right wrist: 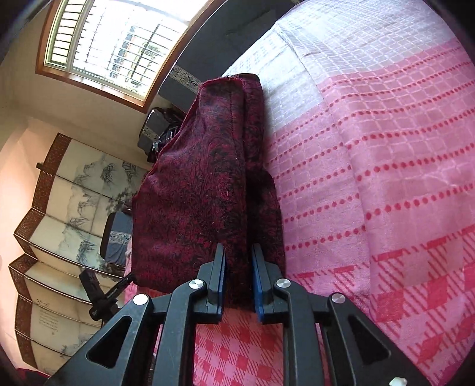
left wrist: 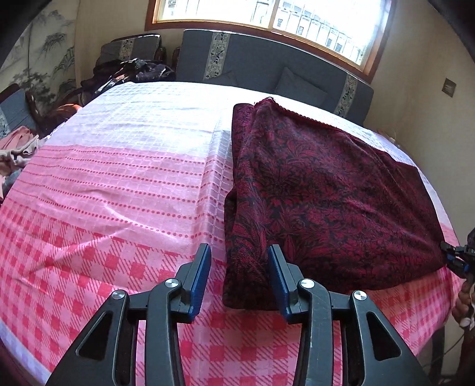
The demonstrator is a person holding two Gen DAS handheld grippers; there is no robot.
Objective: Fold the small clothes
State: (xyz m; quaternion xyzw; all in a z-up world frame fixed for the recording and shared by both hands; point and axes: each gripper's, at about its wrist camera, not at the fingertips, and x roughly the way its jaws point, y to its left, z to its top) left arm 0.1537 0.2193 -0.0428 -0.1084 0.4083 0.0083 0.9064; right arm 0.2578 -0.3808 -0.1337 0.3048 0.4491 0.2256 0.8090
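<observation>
A dark red floral-patterned garment [left wrist: 326, 193] lies partly folded on the pink checked tablecloth [left wrist: 118, 184]. My left gripper [left wrist: 240, 252] is open, its jaws on either side of the garment's near left corner. My right gripper [right wrist: 239, 252] is closed on the garment's [right wrist: 196, 193] near right edge and holds that side lifted off the cloth [right wrist: 371, 178]. The right gripper's tip also shows at the right edge of the left wrist view [left wrist: 454, 258], pinching the garment's corner.
A grey sofa [left wrist: 267, 65] stands behind the table under a window [left wrist: 267, 14]. Dark clothes [left wrist: 133, 71] lie piled at the back left, pink clothes [left wrist: 17, 148] at the left edge. A painted folding screen [right wrist: 59, 207] stands beside the table.
</observation>
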